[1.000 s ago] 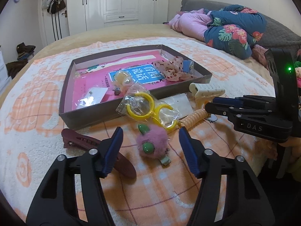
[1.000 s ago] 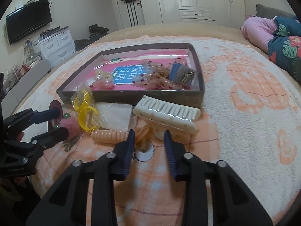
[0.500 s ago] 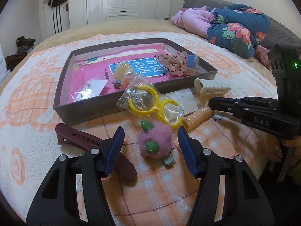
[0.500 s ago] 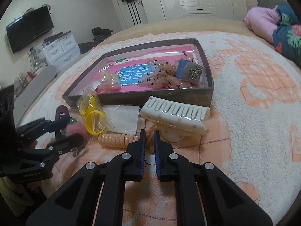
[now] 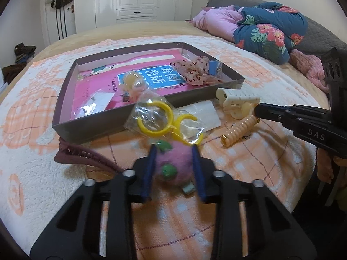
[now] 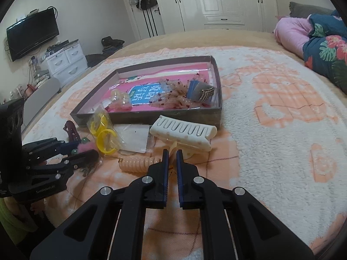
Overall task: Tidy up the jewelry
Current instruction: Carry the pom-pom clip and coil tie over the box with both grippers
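Note:
A pink fluffy pom-pom hair clip (image 5: 173, 163) with green dots lies on the blanket; my left gripper (image 5: 173, 153) is shut on it, and it also shows in the right wrist view (image 6: 85, 148). My right gripper (image 6: 171, 155) is almost closed with a narrow gap, nothing clearly held, just in front of the cream claw clip (image 6: 184, 133) and beside the peach spiral hair tie (image 6: 138, 162). The grey tray (image 5: 97, 122) with a pink book holds several small pieces. Yellow rings in a plastic bag (image 5: 161, 120) lie before the tray.
A maroon hair clip (image 5: 84, 156) lies left of my left gripper. A white card in plastic (image 6: 132, 137) lies by the tray. Folded quilts (image 5: 260, 30) sit at the far right of the bed. The blanket's edge drops off near both grippers.
My left gripper moved forward and closed on the pink pom-pom clip. My right gripper went from open to nearly shut and shifted slightly toward the claw clip.

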{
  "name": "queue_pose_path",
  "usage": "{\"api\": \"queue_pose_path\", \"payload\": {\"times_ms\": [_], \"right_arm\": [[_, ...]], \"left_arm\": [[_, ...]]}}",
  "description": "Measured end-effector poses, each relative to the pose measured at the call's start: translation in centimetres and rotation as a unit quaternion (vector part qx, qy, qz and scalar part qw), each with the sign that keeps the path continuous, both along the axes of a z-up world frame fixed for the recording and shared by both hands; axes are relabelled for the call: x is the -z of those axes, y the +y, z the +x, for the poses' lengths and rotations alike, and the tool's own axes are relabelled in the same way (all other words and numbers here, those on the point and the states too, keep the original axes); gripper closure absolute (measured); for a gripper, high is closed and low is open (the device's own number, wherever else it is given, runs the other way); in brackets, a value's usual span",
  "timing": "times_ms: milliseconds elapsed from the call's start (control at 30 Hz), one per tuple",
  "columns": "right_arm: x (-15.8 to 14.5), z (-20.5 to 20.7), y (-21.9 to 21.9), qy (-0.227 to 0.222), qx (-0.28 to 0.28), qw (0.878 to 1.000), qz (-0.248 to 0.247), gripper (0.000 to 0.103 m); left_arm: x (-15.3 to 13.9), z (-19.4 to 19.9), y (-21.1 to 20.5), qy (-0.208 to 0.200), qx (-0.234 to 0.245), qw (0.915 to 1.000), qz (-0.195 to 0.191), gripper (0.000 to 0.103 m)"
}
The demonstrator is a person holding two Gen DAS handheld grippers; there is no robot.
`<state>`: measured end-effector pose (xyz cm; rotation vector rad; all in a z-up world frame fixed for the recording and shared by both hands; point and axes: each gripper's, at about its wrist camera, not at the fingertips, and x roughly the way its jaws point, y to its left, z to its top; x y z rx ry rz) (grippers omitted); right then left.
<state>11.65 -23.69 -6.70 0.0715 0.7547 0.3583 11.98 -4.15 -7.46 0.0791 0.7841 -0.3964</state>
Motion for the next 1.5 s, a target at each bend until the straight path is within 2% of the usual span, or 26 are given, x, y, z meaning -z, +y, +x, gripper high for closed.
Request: {"api": "queue_pose_path", "payload": {"times_ms": [100, 400, 767, 1000, 1500], "right_arm": [[-0.3, -0.3, 0.0, -0.008, -0.001, 1.000, -0.001, 0.096], [-1.1, -1.1, 0.3, -0.028, -0.009, 1.000, -0.004, 0.096], [-2.8, -1.9, 1.1, -0.053, -0.026, 0.998, 0.017, 0.097], [-3.7, -1.3, 1.4, -0.059, -0.026, 0.997, 0.030, 0.097], [-4.9, 1.0, 4.0, -0.089, -0.038, 0.995, 0.008, 0.097]], "left_arm": [[-0.3, -0.2, 0.3, -0.006, -0.003, 1.0000, -0.005, 0.088], [-1.9, -1.4, 0.8, -0.033, -0.003, 0.9993, -0.019, 0.089], [-3.5, -1.3, 3.0, -0.053, -0.036, 0.9971, -0.041, 0.089], [-4.1, -1.1, 4.3, -0.064, -0.055, 0.9953, -0.048, 0.089], [-5.2, 0.0, 7.7, -0.078, -0.107, 0.9889, -0.067, 0.089]]}}
